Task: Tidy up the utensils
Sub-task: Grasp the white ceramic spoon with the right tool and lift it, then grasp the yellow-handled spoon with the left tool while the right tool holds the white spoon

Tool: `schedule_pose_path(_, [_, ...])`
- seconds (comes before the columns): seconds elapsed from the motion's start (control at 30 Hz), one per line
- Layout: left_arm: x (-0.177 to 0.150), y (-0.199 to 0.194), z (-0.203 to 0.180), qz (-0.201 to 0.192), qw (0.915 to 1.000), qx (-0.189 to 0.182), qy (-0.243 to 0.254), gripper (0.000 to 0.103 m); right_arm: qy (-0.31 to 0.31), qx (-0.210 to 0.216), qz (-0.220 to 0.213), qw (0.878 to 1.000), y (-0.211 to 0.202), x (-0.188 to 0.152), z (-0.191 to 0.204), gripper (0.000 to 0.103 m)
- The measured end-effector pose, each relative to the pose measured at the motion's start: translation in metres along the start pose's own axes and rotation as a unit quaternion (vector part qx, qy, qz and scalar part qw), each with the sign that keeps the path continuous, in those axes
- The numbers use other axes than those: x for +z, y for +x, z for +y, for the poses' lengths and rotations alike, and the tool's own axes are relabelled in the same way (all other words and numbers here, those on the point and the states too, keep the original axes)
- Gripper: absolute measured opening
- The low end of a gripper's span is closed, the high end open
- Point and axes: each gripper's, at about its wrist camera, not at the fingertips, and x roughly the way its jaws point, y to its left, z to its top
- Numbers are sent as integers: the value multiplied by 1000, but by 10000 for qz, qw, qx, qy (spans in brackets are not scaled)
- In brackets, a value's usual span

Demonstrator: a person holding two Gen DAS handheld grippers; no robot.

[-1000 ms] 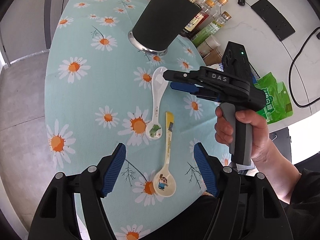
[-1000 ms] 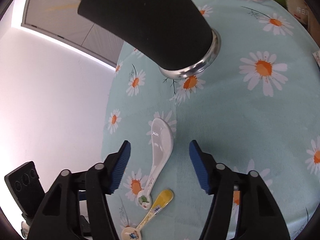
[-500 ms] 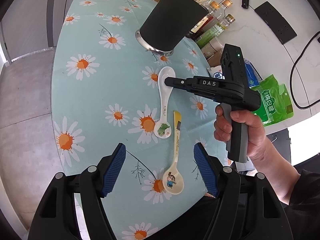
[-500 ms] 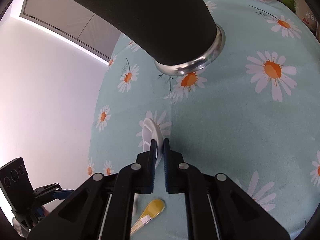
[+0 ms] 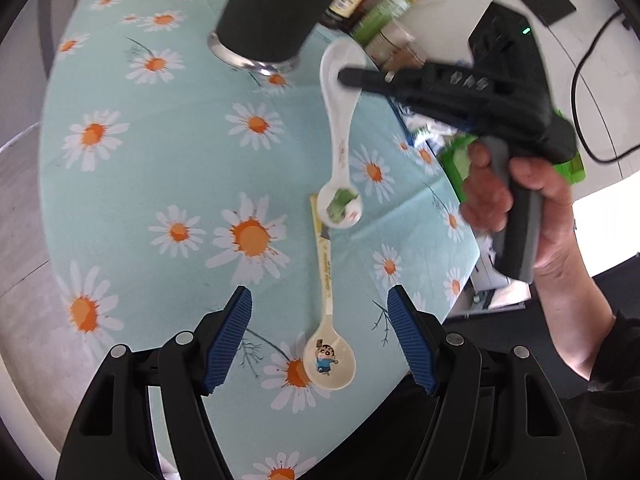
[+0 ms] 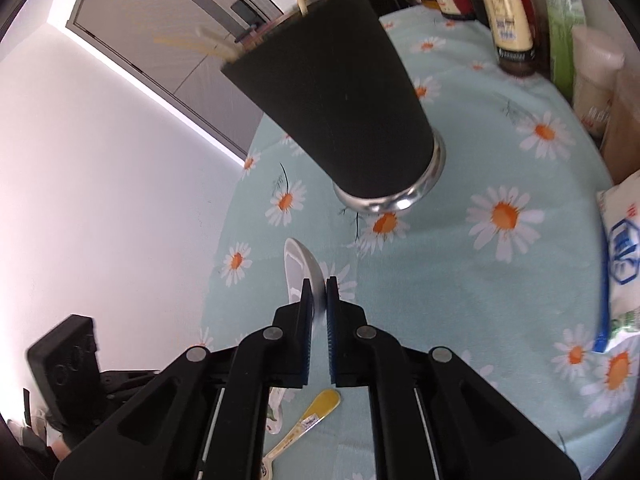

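My right gripper is shut on the handle end of a white ceramic spoon and holds it lifted off the table. In the left wrist view the white spoon hangs from the right gripper, bowl end down, near the black utensil holder. The holder holds several chopsticks. A yellow cartoon spoon lies flat on the daisy tablecloth, its handle end showing in the right wrist view. My left gripper is open and empty, just above the yellow spoon's bowl.
Sauce bottles and jars stand behind the holder along the table's far edge. A blue-and-white packet lies at the right edge. A green bag and a cable lie on the white counter beyond.
My right gripper closed on the white spoon's handle and lifted it off the cloth toward the holder. My left gripper moved nearer the yellow spoon and stayed open.
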Motion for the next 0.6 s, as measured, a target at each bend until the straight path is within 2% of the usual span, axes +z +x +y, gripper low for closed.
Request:
schedule_pose_path(0.2, [15, 28, 8, 572, 9967, -580, 54, 69, 10, -81, -314, 9995, -41, -8, -4, 7])
schedule_pose_path(0.5, [27, 58, 20, 995, 9855, -1371, -60, 67, 252, -280, -573, 9976, -86, -27, -27, 7])
schedule_pose_path(0.6, [26, 67, 19, 1086, 9822, -1529, -86, 54, 323, -314, -591, 9972, -92, -30, -33, 7])
